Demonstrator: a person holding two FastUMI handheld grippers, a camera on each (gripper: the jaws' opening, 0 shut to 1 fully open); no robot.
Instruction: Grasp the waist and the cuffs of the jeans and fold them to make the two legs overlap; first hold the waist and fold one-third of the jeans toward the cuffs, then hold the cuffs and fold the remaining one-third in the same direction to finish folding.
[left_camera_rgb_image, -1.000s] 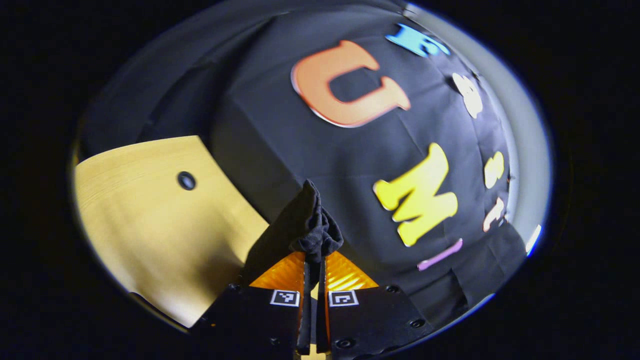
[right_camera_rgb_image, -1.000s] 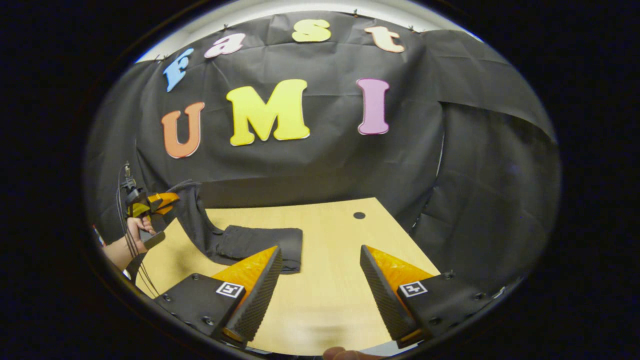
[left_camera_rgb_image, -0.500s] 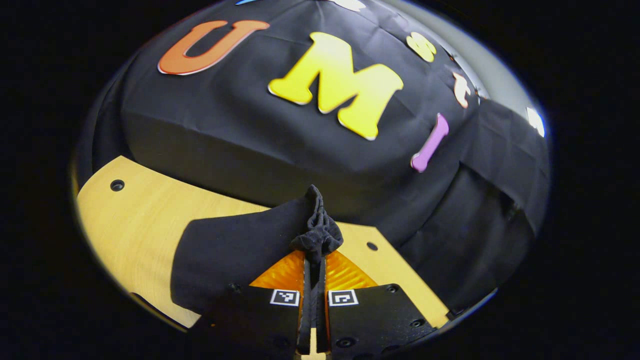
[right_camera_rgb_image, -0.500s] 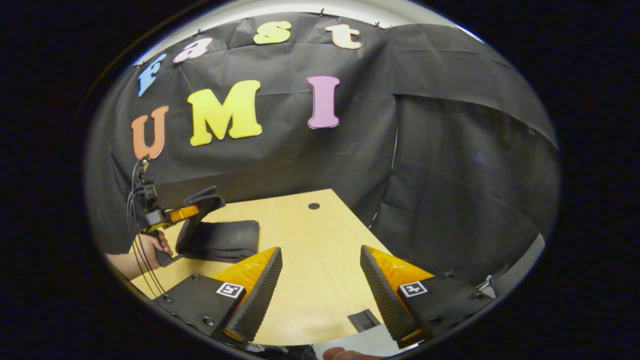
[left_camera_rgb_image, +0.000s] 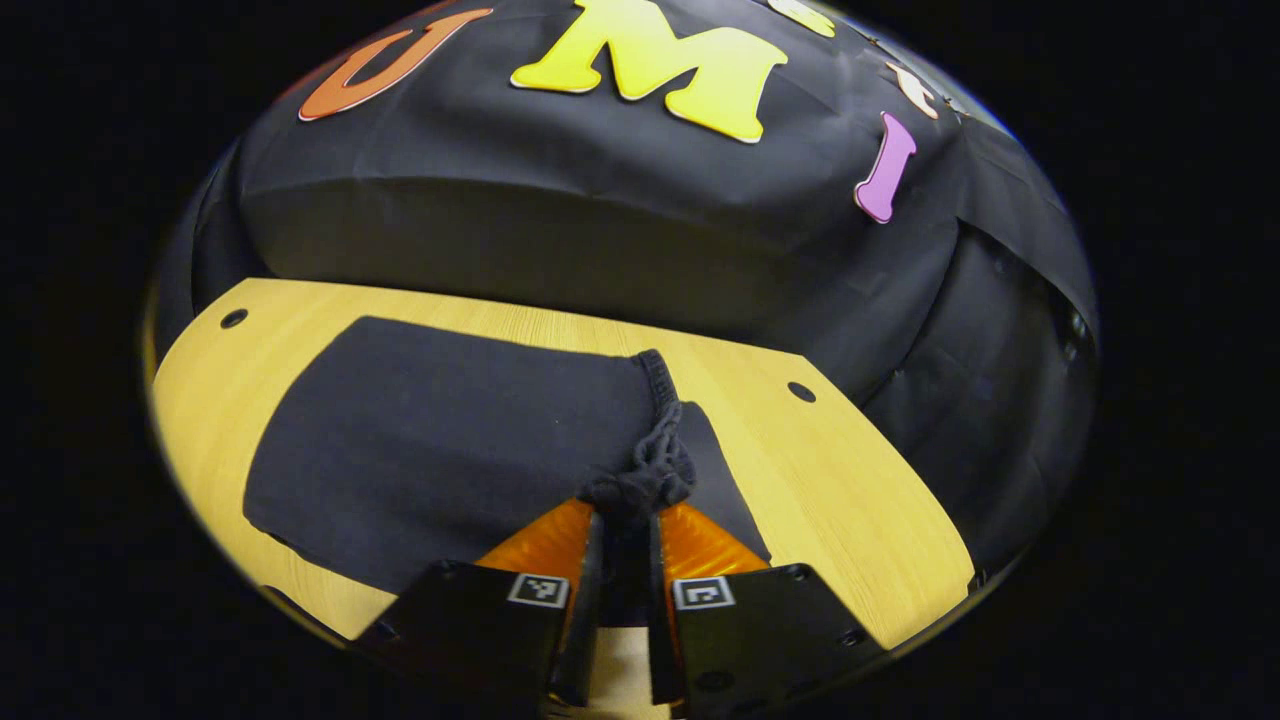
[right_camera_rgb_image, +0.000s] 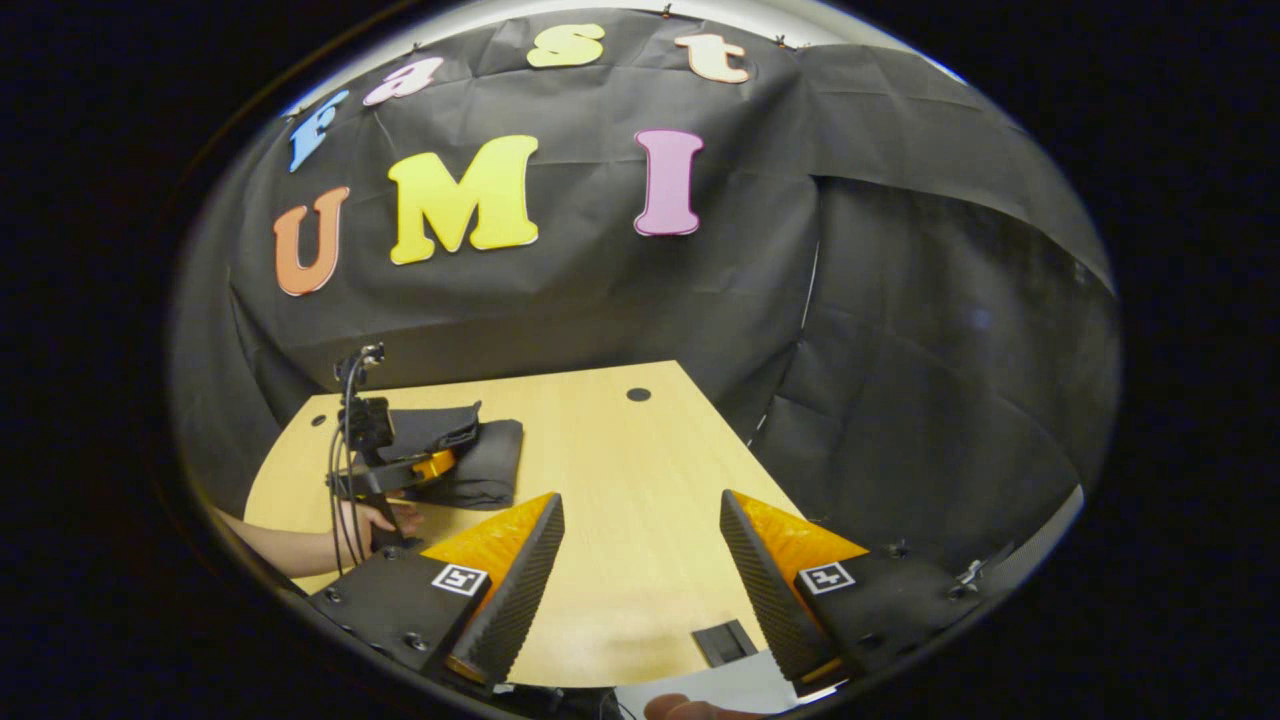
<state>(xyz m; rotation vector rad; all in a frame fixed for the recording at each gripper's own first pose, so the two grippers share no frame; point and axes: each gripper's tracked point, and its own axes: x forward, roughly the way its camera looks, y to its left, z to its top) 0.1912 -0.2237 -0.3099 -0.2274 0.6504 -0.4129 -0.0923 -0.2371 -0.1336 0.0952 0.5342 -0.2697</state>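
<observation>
My left claw (left_camera_rgb_image: 622, 520) is clamped on a bunched edge of the jeans (left_camera_rgb_image: 450, 440), likely the cuffs, low over the folded stack on the table (left_camera_rgb_image: 850, 500). My right claw (right_camera_rgb_image: 640, 560) hangs wide and empty, well apart. To finish clean, I lower the edge flat, line it up with the stack's far edge, then let go without dragging.

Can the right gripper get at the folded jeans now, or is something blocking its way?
Probably yes: the right gripper is open over bare table, apart from the jeans. The left gripper holds them on the near side.
</observation>
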